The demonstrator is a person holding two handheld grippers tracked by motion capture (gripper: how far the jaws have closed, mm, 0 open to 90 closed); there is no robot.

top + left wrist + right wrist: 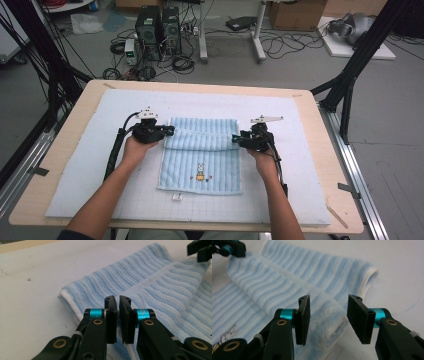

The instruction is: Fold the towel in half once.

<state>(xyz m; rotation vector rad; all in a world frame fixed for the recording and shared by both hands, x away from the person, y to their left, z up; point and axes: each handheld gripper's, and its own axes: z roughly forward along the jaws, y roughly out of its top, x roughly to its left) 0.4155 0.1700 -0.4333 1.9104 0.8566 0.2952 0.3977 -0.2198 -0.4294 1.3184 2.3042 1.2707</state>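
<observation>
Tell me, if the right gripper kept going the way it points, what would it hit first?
Most likely the rolled fold of the light blue striped terry towel: the right gripper stands open with that fold directly ahead between its fingers, though depth is unclear.

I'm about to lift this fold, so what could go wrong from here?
1. The left gripper looks shut with little or no towel between its jaws, so that end may stay down.
2. The right gripper is open around the folded edge; lifting now could leave it behind.
3. An uneven lift may skew the fold.

A wooden table (320, 165) carries a white mat (280, 190) with a blue towel (202, 160).
</observation>
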